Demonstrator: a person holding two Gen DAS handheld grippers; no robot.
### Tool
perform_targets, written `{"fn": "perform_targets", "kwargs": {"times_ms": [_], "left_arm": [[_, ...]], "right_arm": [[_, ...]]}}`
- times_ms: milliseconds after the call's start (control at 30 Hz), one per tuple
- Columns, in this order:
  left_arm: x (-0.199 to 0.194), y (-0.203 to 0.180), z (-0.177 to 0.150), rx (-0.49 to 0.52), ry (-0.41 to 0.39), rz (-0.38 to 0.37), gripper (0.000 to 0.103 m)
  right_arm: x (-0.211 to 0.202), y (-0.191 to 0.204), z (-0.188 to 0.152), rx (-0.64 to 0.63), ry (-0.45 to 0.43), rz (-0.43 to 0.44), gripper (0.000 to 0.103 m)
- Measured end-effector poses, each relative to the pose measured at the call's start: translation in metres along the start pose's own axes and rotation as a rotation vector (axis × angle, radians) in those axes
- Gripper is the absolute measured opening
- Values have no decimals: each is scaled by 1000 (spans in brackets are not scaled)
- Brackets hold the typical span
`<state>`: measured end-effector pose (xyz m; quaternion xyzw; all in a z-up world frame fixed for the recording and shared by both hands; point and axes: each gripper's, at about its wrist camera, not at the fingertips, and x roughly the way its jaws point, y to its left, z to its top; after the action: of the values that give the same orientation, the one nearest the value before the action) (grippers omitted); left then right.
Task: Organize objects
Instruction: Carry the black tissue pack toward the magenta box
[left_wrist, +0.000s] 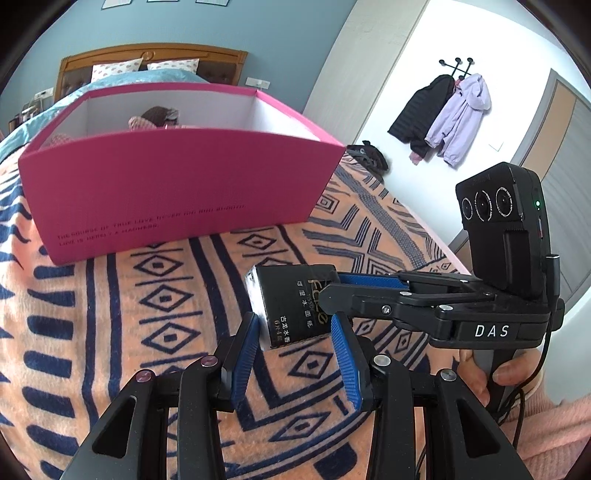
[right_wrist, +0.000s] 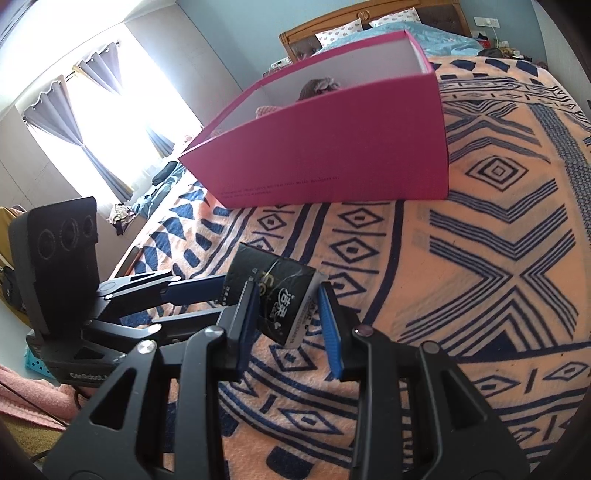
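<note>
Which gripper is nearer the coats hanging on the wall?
Right. The right gripper, between tissue pack and coats, holds the pack; the left gripper holds its far end.

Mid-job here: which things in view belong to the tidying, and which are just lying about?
Job: black tissue pack, clamped by left gripper and right gripper; pink box.

Lying about: patterned blanket, coats on the wall, pillows.

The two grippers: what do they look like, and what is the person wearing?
Both are black linkage frames with silver screw heads and ribbed blue pads. In the left wrist view the right gripper carries a black camera block with three round lenses and a green light, white DAS lettering and a black cable. The left gripper has a matching block. The sleeve is pink knit.
</note>
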<state>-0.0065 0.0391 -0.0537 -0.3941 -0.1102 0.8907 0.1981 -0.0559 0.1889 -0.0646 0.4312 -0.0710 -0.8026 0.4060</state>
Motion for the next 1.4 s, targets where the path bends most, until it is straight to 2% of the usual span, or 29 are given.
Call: {"fn": "perform_targets", "kwargs": {"times_ms": [1400], "left_arm": [[-3, -30, 58, 88, -98, -2, 40]], "right_arm": [[-46, -4, 36, -50, -139, -49, 36]]}}
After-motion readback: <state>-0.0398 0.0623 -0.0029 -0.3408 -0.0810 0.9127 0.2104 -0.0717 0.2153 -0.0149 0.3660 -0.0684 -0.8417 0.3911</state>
